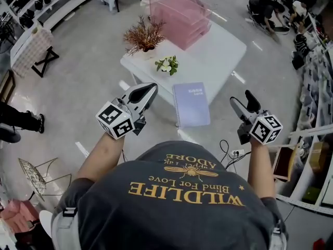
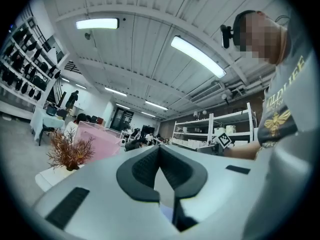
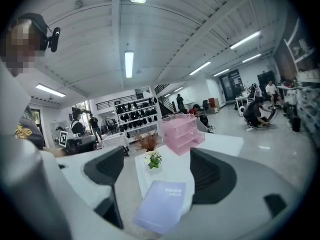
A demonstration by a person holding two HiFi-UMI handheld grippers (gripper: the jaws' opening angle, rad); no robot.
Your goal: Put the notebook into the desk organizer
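Notebook (image 1: 191,104), lilac cover, spiral-bound, closed, lying flat at near end of white table (image 1: 223,51). Desk organizer (image 1: 179,12), pink, translucent, tiered, at far end of same table, well apart from notebook. Toward left edge between them: small pot of white flowers (image 1: 167,64), with dried reddish plant (image 1: 143,35) farther back. Left gripper (image 1: 150,90) in the air left of notebook, not touching it; fingers pressed together, nothing between. Right gripper (image 1: 243,102) in the air right of notebook, off the table; fingers wide apart, empty, notebook visible through the gap in right gripper view.
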